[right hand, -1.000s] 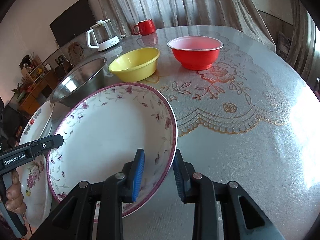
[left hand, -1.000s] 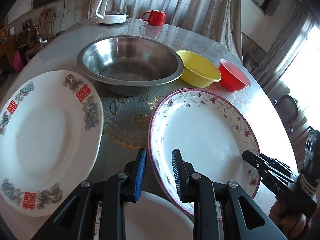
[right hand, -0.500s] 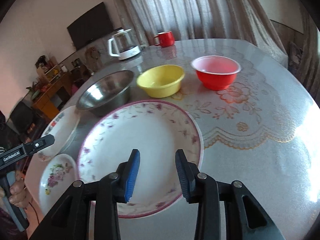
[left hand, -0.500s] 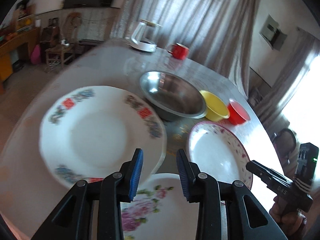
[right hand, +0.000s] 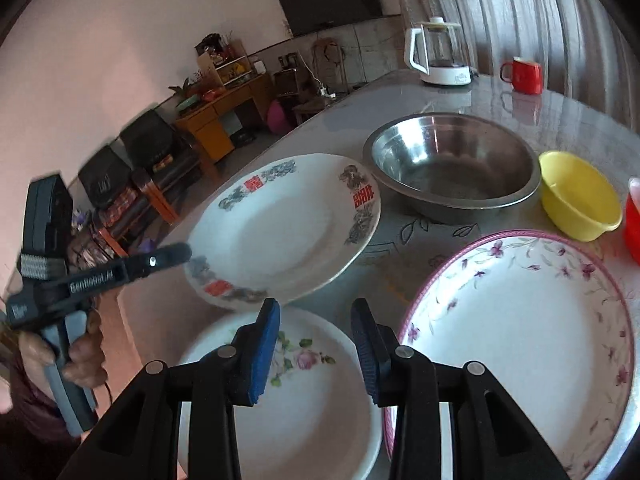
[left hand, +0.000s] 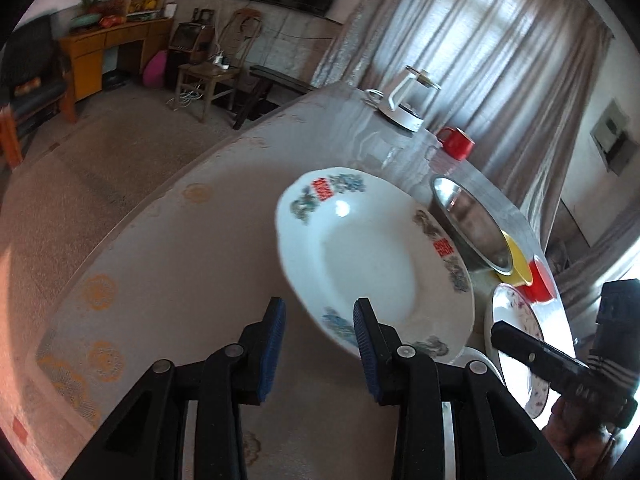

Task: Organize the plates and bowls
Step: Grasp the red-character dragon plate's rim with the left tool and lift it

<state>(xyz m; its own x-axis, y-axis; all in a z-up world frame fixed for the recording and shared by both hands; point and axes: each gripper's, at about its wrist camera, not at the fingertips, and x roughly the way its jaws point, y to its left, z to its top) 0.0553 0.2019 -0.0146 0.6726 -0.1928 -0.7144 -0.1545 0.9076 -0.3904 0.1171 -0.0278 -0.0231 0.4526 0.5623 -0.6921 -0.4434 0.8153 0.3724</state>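
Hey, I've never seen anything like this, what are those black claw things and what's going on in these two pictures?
They are hand-held grippers, one in each of a person's hands, each carrying a camera that looks along its fingers. The left gripper and right gripper are both open and hold nothing. On the table lie a red-lettered plate, a rose plate, a purple-rimmed plate, a steel bowl, a yellow bowl, a red bowl, a kettle and a red mug.

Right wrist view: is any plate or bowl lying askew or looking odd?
Yes. The plate with red characters looks tilted, its near rim overlapping the rose plate; the left hand-held gripper is at its edge.
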